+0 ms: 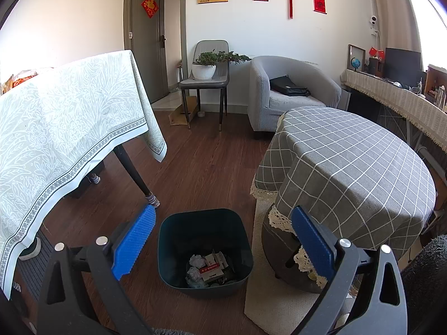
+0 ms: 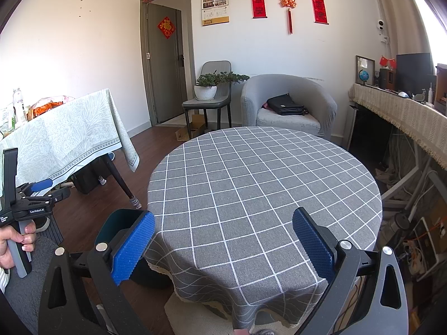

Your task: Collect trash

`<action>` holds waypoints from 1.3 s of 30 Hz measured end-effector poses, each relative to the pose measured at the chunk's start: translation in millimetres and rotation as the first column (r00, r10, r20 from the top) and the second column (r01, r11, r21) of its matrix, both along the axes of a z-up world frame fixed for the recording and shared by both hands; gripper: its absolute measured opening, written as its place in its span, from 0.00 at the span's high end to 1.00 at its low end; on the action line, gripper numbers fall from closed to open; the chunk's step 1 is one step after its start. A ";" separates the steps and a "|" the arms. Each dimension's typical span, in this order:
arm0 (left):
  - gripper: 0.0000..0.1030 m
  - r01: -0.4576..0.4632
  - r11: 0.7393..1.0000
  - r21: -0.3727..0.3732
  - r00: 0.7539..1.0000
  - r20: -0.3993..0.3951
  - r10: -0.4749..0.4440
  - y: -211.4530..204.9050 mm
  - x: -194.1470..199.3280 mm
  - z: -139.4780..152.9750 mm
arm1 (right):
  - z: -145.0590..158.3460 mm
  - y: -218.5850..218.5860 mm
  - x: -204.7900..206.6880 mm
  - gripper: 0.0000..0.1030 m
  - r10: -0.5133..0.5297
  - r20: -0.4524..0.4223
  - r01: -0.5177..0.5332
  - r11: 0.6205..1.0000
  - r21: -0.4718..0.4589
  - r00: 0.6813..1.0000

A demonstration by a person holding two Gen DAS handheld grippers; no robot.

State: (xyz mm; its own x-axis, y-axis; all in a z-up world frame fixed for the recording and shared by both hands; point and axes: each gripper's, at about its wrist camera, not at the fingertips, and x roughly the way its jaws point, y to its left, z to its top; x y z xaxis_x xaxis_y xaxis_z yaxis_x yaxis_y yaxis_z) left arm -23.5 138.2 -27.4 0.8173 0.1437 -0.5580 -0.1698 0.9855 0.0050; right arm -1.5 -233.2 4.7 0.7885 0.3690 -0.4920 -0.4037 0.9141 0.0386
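Left wrist view. My left tongs (image 1: 222,224): blue pads spread wide, nothing between them, hovering over the floor. Directly below, lower centre of frame: dark teal bin (image 1: 205,248), upright, mouth facing up. Inside it, collected trash (image 1: 209,269): crumpled paper wads and a red-and-white carton lying flat, its long axis running lower left to upper right; its print is too small to read. Left of frame: dining table with leaf-pattern cloth (image 1: 64,128). Right: round table under grey checked cloth (image 1: 354,167), on a pale rug.

Right wrist view. My right tongs (image 2: 223,230): pads apart, empty, above the near edge of the checked cloth, whose top is bare. Bin rim peeks out behind the left pad. Lower left edge: my left hand (image 2: 12,247) gripping the other tool, labelled "GenRobot.AI". Far wall: calendar (image 2: 215,8), red hangings.
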 end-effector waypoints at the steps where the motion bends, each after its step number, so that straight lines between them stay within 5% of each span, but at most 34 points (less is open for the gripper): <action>1: 0.03 0.000 1.000 0.000 1.000 0.000 0.000 0.2 0.3 0.2 | 0.0 0.0 0.0 0.03 0.000 0.000 0.000 1.000 0.000 1.000; 39: 0.03 0.006 1.000 0.004 1.000 -0.011 -0.006 0.2 1.5 -3.8 | 0.2 -1.1 0.6 0.03 0.000 0.000 0.000 1.000 0.002 1.000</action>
